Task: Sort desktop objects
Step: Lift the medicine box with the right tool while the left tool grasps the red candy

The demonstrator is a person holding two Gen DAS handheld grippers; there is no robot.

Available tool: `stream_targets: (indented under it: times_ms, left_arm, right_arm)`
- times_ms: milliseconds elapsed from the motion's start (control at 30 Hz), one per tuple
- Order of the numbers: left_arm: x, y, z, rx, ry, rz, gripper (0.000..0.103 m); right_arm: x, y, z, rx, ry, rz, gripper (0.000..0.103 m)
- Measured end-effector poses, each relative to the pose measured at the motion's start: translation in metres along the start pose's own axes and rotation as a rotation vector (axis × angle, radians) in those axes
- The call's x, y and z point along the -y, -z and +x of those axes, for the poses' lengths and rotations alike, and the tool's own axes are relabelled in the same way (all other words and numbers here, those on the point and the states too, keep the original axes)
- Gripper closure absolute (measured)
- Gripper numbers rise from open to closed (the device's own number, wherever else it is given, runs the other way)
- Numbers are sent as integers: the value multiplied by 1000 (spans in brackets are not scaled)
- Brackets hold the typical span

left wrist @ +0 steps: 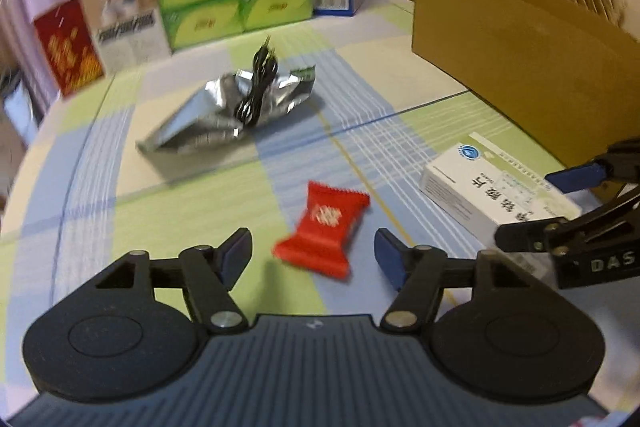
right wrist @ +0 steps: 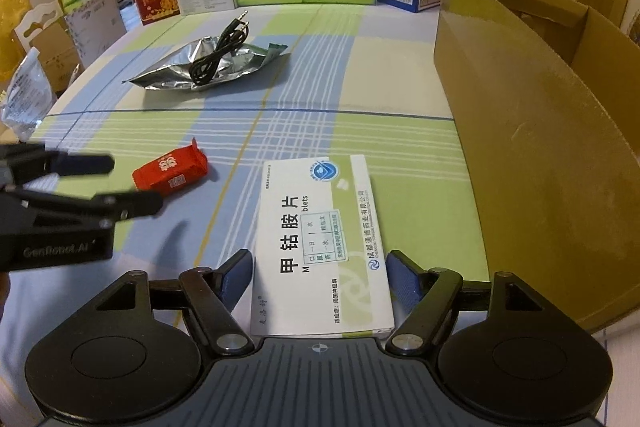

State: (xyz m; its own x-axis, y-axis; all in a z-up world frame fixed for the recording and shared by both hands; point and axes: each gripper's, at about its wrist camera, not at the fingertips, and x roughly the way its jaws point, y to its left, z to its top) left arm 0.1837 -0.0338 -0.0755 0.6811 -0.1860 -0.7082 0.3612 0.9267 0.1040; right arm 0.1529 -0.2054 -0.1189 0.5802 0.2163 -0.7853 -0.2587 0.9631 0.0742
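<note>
— What could slip here?

— My left tongs (left wrist: 314, 259) gape wide and empty around the red crinkled candy wrapper (left wrist: 322, 229) at twelve o'clock; it may skid on the checked table (left wrist: 180, 195).

— And the right?

— My right tongs (right wrist: 320, 279), spread and gripping nothing, straddle the white-and-green cardboard medicine box (right wrist: 320, 239); an off-centre squeeze could twist it.

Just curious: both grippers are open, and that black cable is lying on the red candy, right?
Not quite. In the right wrist view, the cable lies on the silver bag, apart from the candy. Both the left gripper and the right gripper are open.
</note>
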Motion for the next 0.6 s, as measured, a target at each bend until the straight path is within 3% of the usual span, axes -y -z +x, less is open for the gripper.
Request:
stream_targets:
  times_ms: [100, 233, 367, 600]
  left_arm:
    - [0, -4, 14, -13, 29, 60, 40]
    - [-2, -9, 28, -28, 75, 50, 44]
    - [-3, -12, 36, -56, 88, 26, 67]
    - [-3, -4, 27, -95, 85, -32, 75]
  right_arm:
    - [-1, 0, 4, -6, -11, -3, 31]
    - [-1, 1, 7, -13, -17, -5, 31]
    - [0, 0, 11, -16, -11, 4, 31]
    - [-1, 1, 12, -17, -14, 2, 31]
